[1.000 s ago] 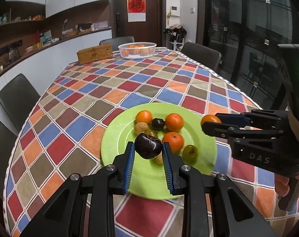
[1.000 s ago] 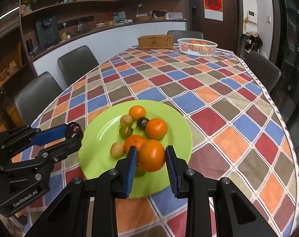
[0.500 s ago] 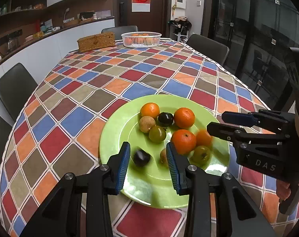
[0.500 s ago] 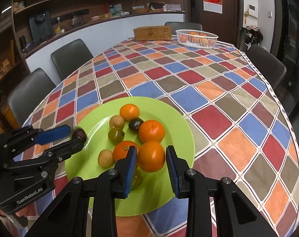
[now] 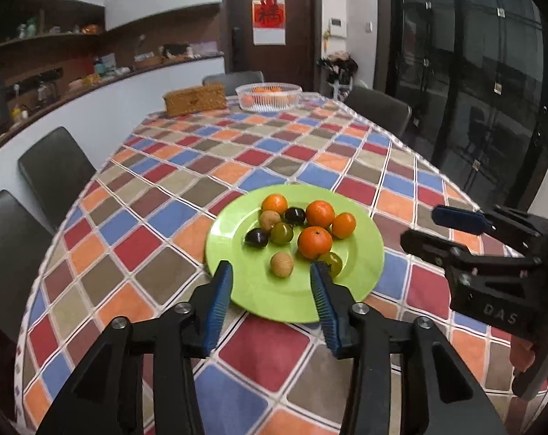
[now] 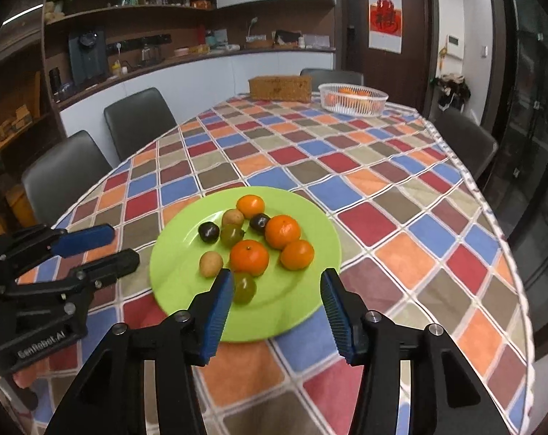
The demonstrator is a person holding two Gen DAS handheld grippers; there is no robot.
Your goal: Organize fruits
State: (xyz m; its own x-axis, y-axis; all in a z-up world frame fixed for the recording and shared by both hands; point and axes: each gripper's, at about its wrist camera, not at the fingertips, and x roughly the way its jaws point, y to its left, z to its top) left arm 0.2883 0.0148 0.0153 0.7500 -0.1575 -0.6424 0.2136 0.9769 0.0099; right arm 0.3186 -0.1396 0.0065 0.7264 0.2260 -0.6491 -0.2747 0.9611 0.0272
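the fruits (image 5: 314, 242) all lie clustered on the green plate (image 5: 237, 246) on the table (image 5: 158, 195). the left gripper (image 5: 270, 286) and right gripper (image 6: 277, 291) hang over the plate's near rim, jaws opening and pinching nothing, with fruit just ahead of their tips.

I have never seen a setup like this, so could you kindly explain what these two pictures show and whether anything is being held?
There is no robot: a person holds a two-finger tool in each hand, each with a camera looking along its fingers. One picture is from the left tool, with the right tool at its side; the other is from the right tool. On the checkered tablecloth a green plate holds four oranges, two dark plums and small green and tan fruits. A white basket and a wicker box stand far off. Both tools are opening, with nothing between their fingers.
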